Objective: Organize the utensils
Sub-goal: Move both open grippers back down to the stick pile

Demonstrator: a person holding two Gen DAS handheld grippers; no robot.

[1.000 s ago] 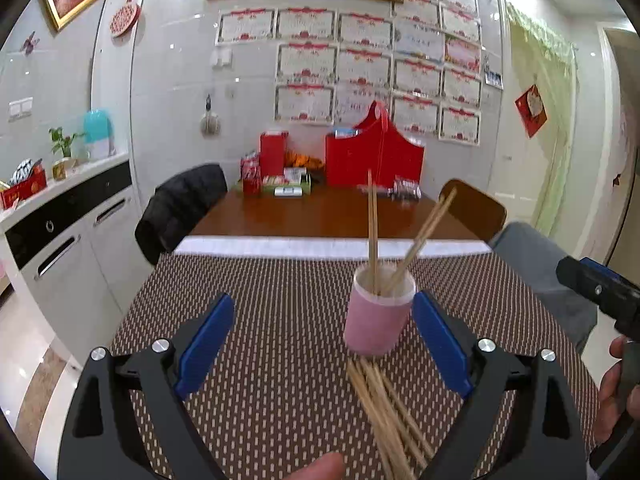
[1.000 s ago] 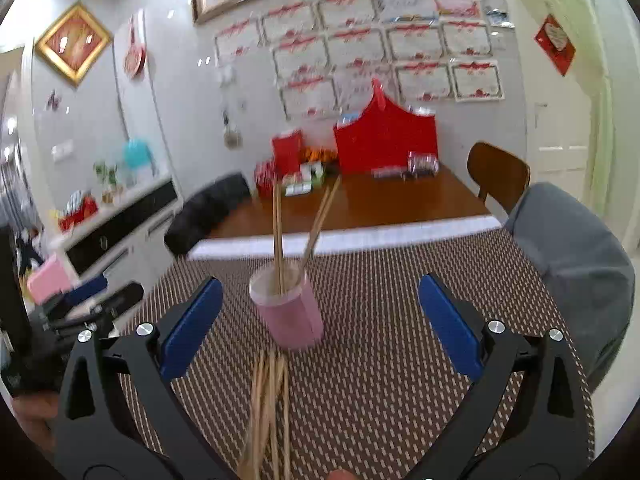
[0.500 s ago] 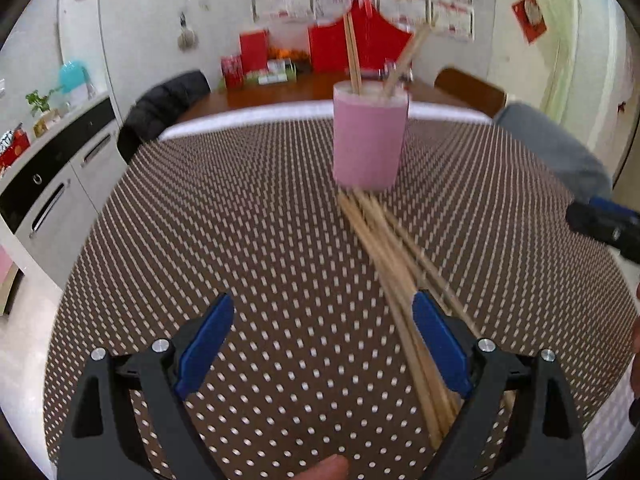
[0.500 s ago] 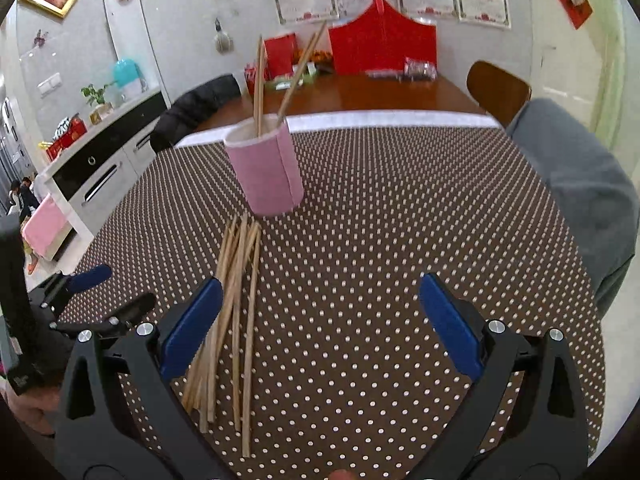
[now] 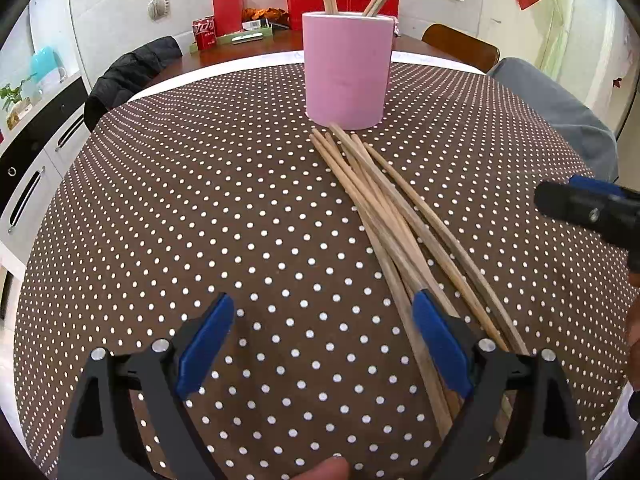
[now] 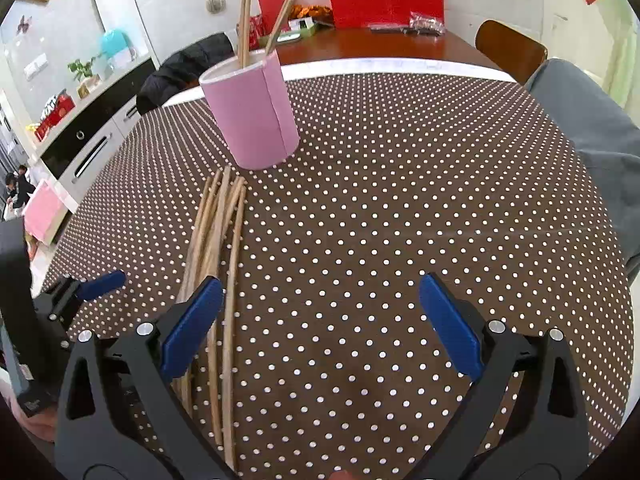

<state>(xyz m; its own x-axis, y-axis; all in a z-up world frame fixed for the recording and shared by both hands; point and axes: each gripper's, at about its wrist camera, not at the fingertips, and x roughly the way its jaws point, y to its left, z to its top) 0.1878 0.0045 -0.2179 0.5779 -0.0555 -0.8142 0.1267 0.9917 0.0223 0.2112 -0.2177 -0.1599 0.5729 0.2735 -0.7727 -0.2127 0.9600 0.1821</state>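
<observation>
A table under a brown polka-dot cloth (image 5: 200,200) carries a pink cup (image 5: 346,70) standing toward its far edge, and loose wooden chopsticks (image 5: 384,208) fanned from the cup's base toward the near edge.

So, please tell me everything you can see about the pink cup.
The pink cup is a plain, matte cylinder with a white rim and a straight seam down its side. It stands upright on the dotted tablecloth. A few wooden chopsticks lean inside it. The loose chopsticks on the cloth end at its base.
</observation>
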